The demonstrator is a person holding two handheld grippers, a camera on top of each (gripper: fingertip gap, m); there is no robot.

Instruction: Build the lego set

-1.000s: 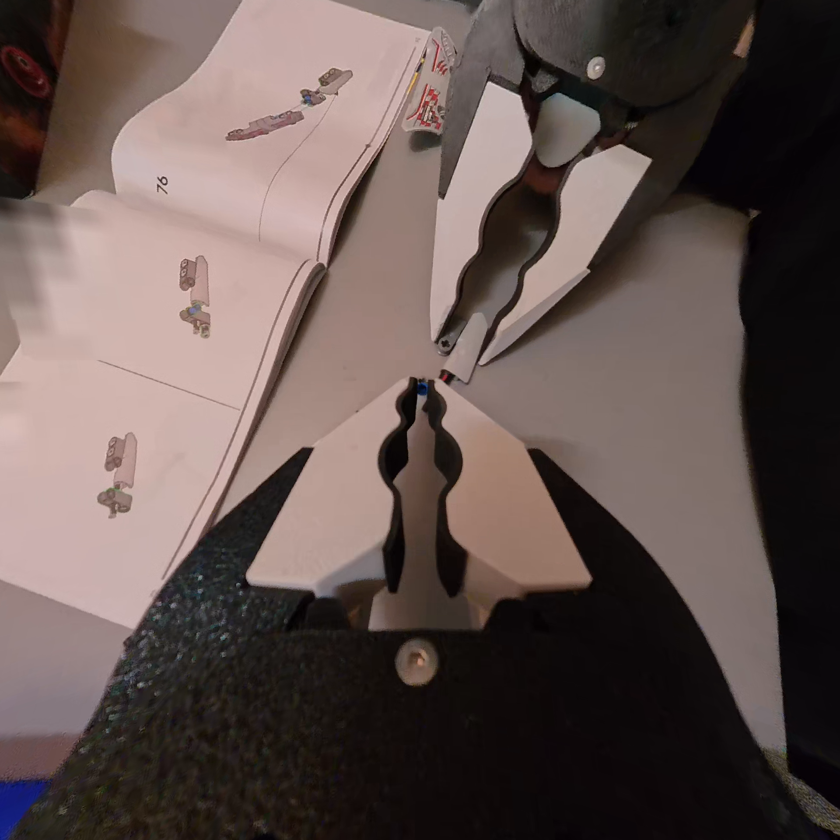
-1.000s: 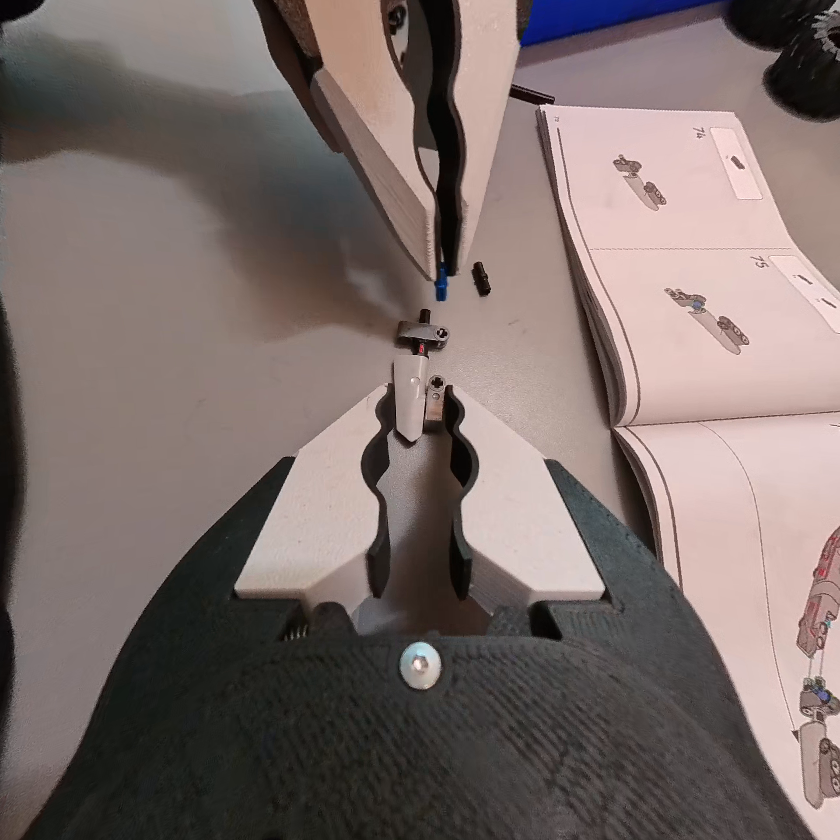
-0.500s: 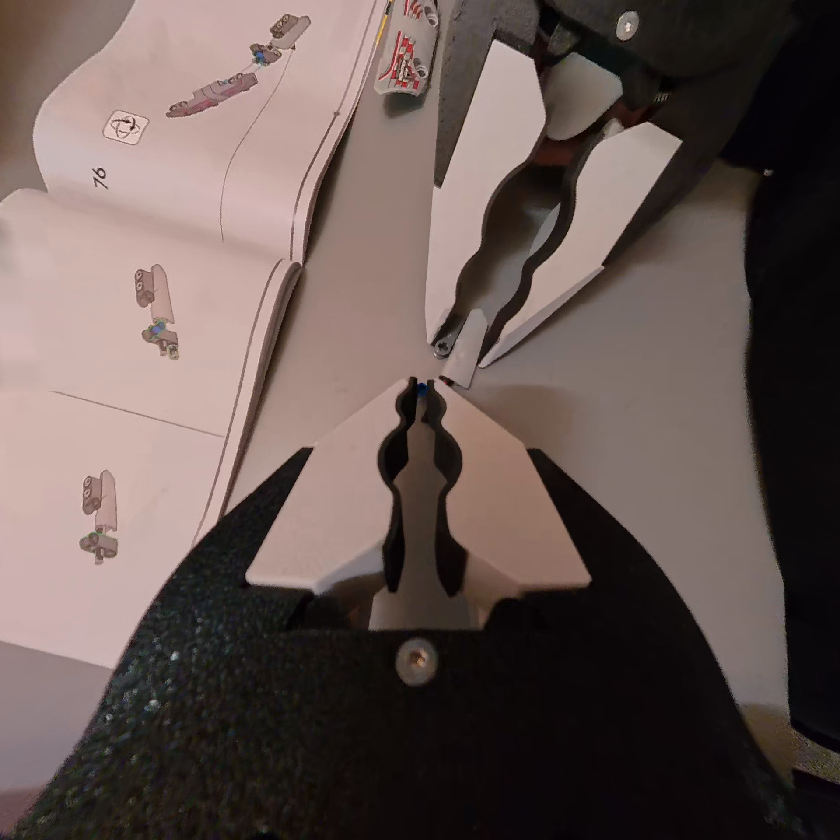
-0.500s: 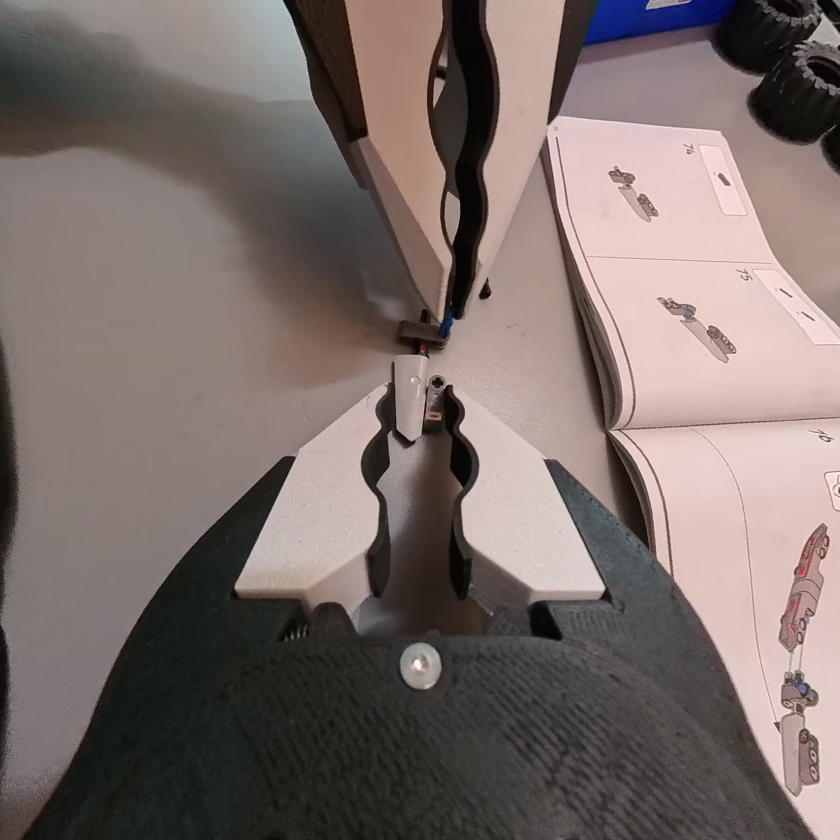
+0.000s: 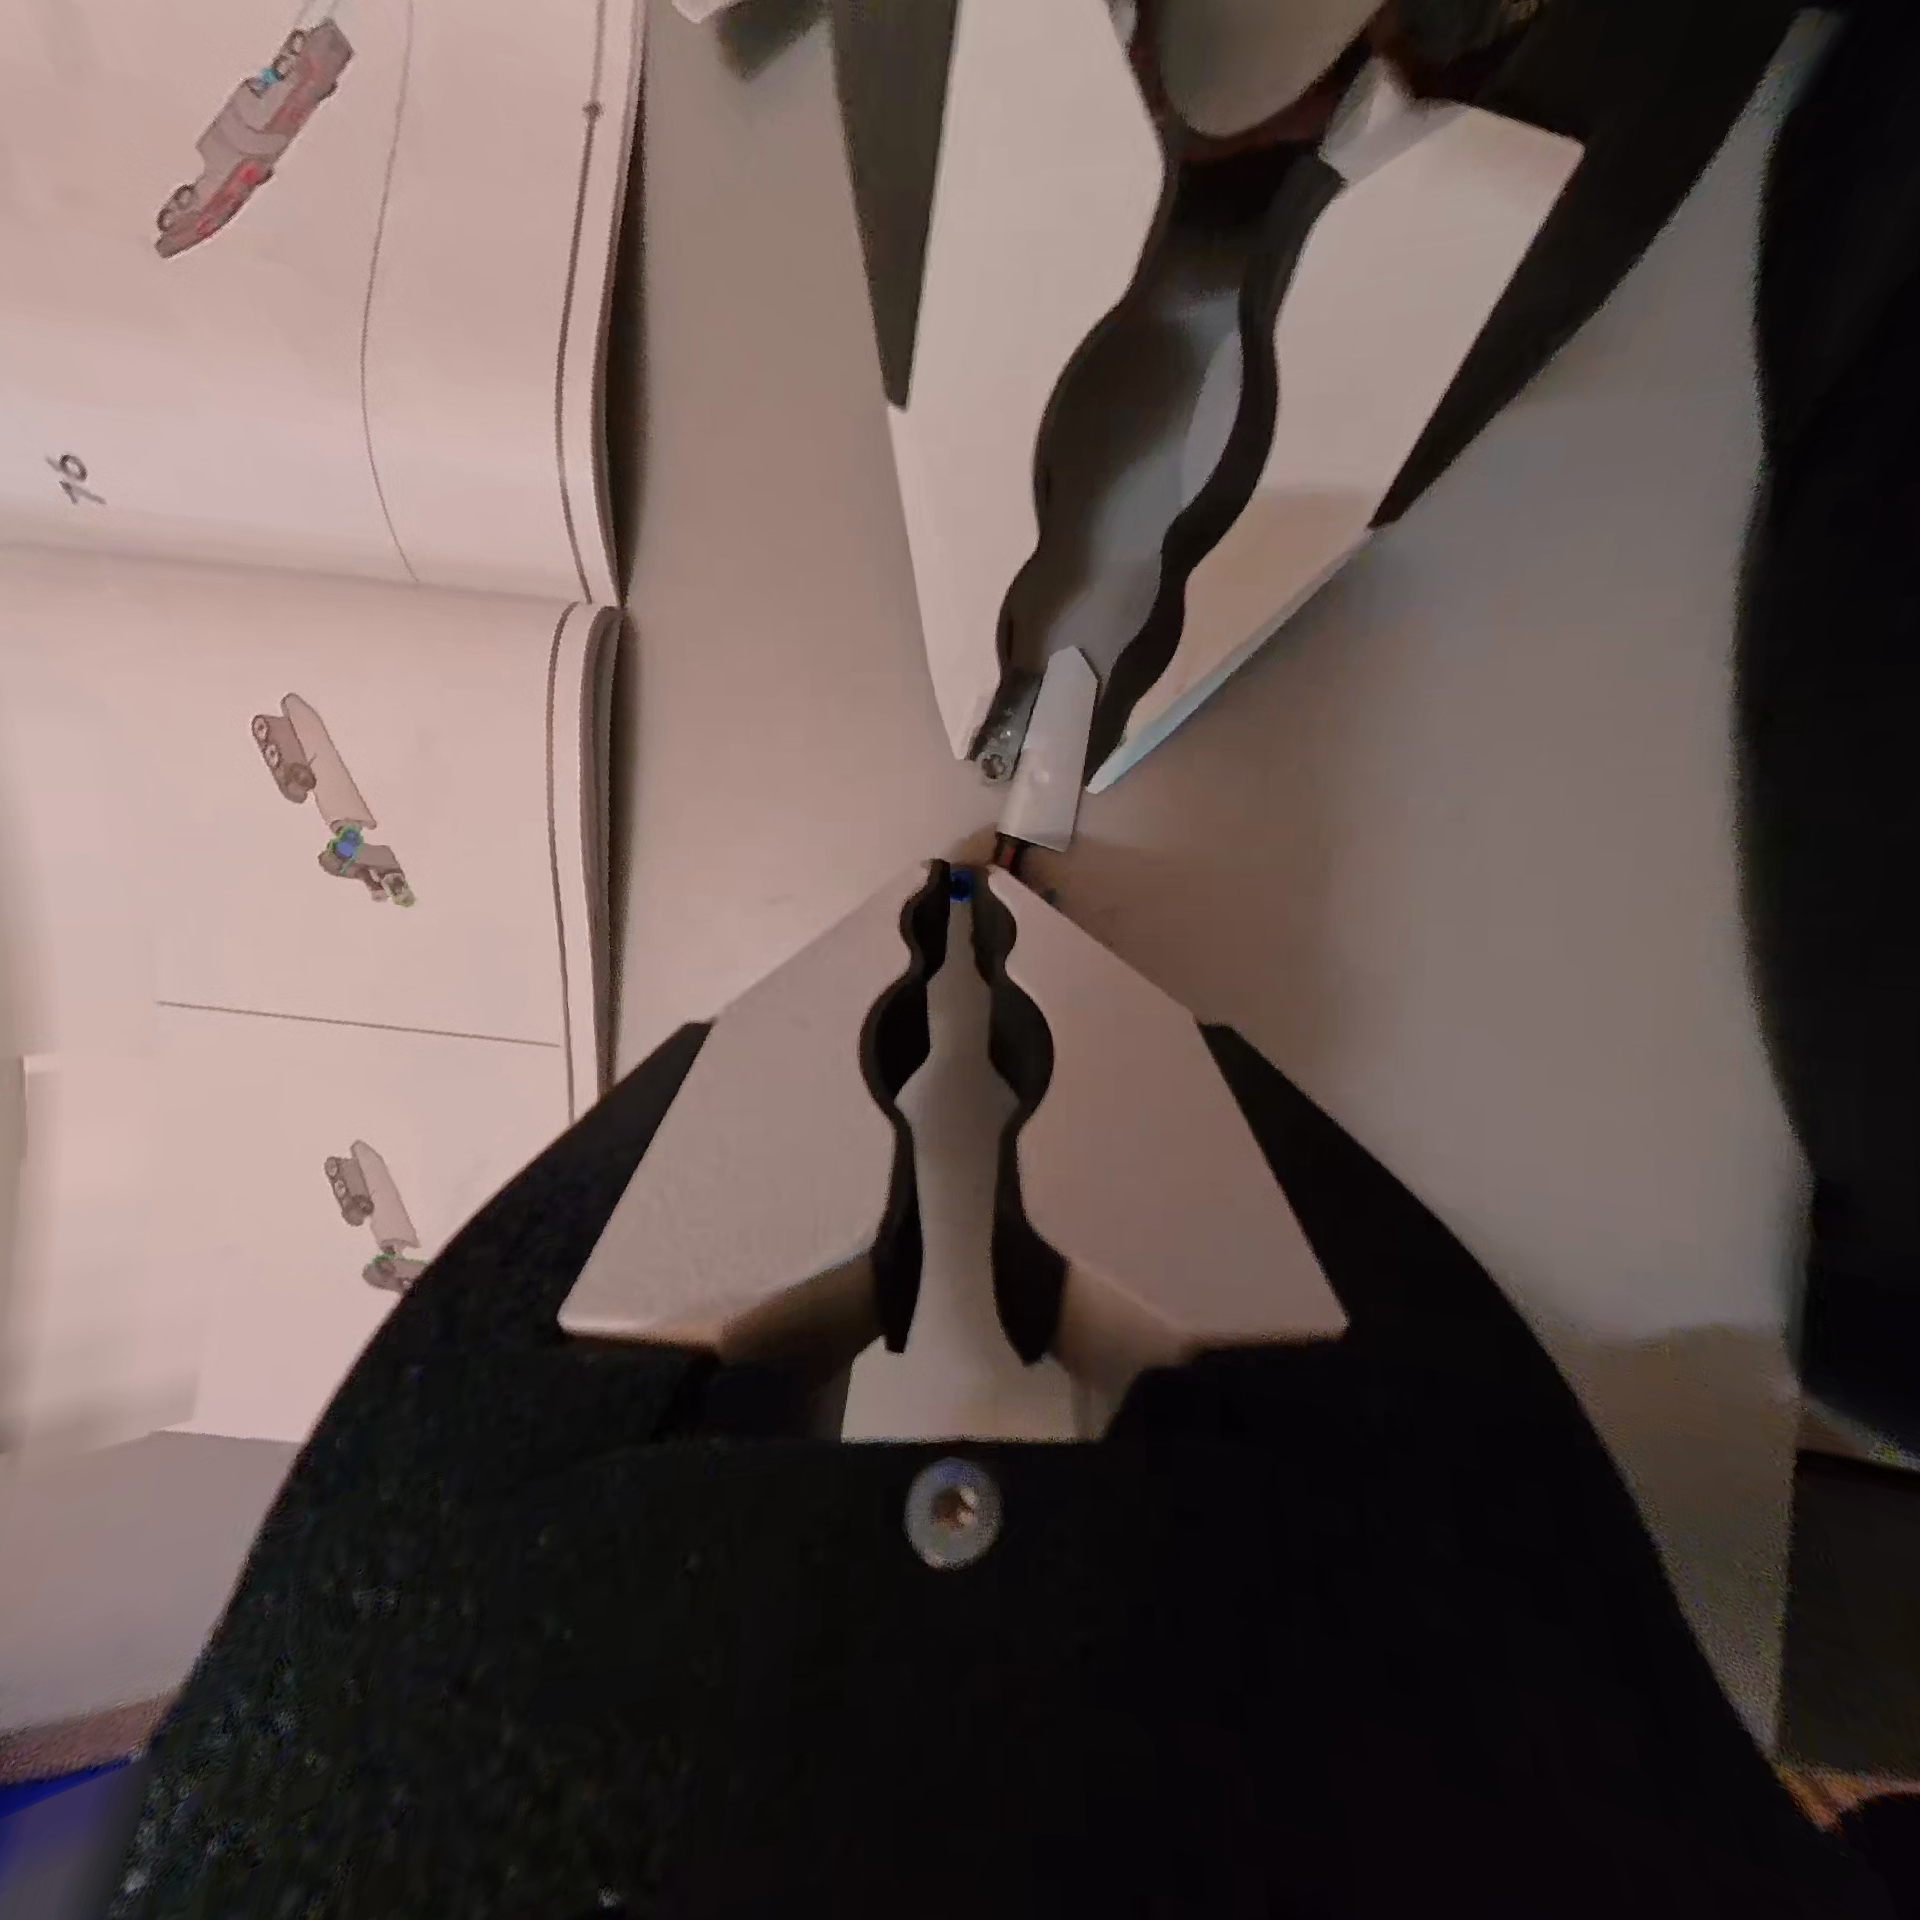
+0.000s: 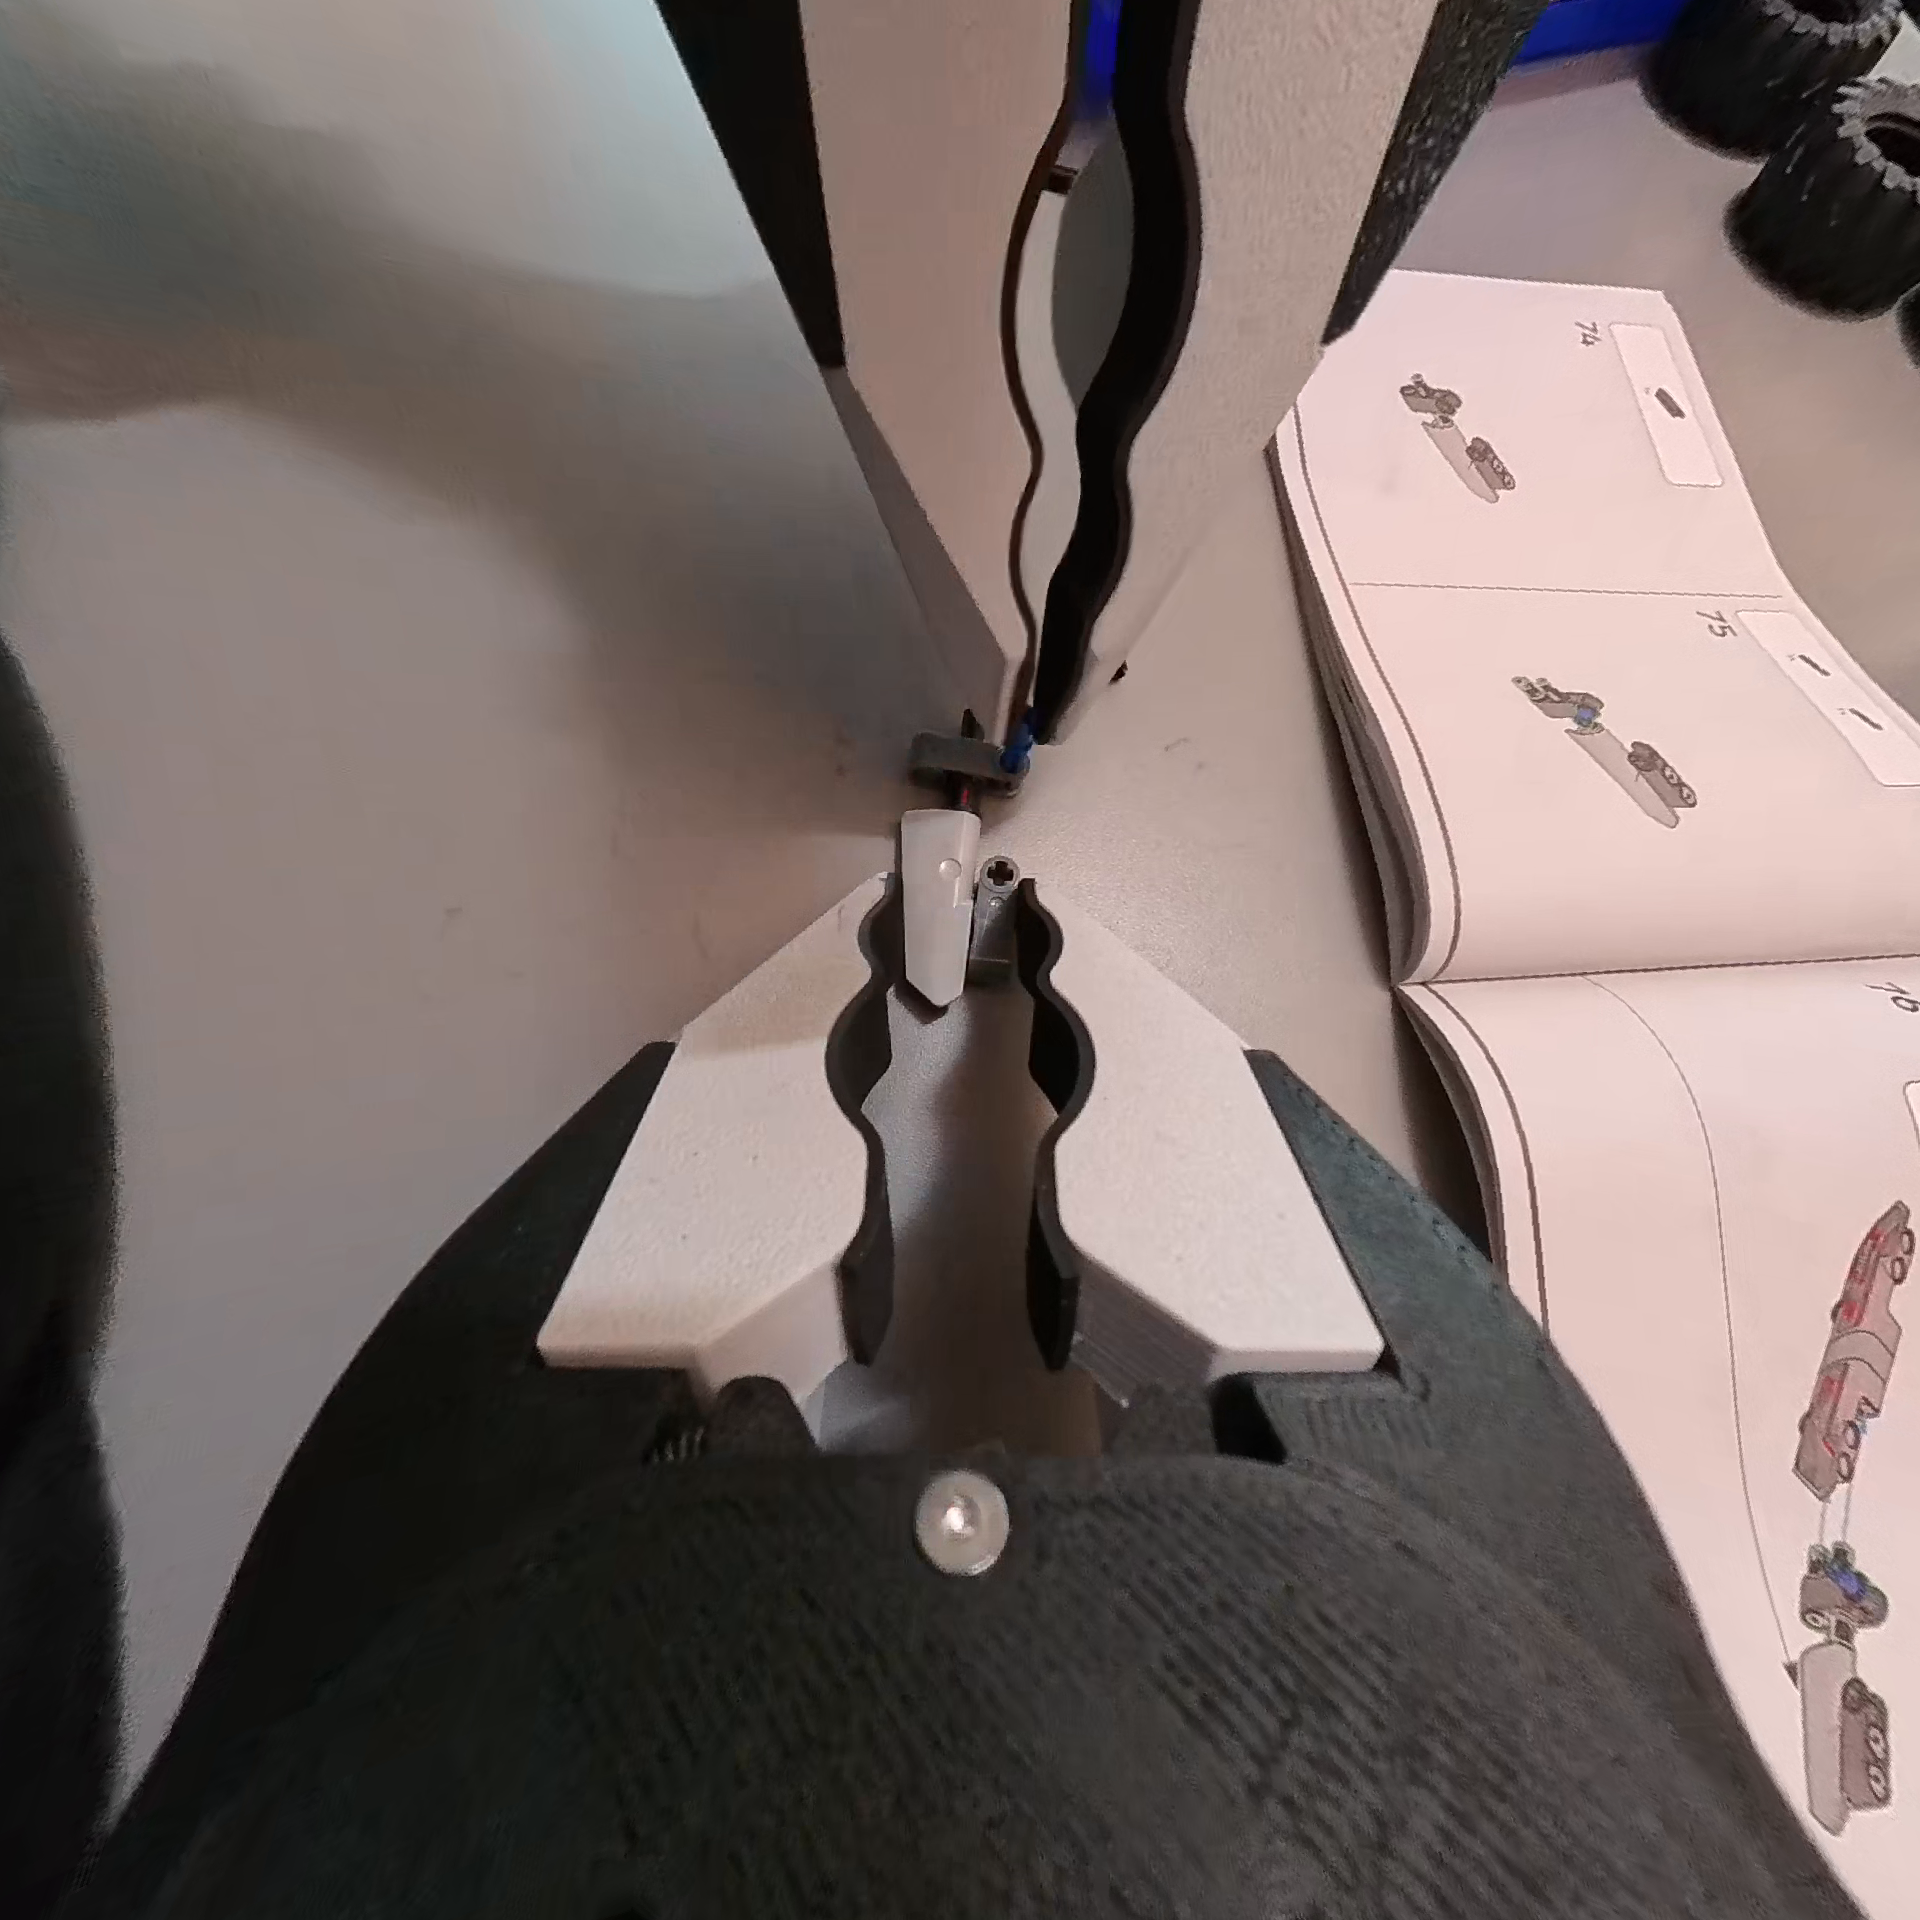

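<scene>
Blue plastic pin [image 5: 961, 886] sits clamped in the left hand-held gripper [image 5: 964, 883], tip to tip with the right hand-held gripper [image 5: 1039, 764] farther off. Right wrist view: right hand-held gripper [image 6: 961, 899] clamps a light grey curved lego assembly [image 6: 938, 904] above the grey desk [image 6: 416, 779]; open instruction booklet [image 6: 1621, 727] lies right.

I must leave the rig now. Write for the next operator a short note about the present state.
Left gripper: shut on the blue pin, its tip at a hole of the dark grey connector.
Right gripper: shut on the light grey assembly, which carries that connector on its front end.
Instruction booklet lies open on the table; black tyres at the far edge.
Done: both parts picked and aligned.
Left: whether the pin is fully seated cannot be told; press, then release.
</scene>
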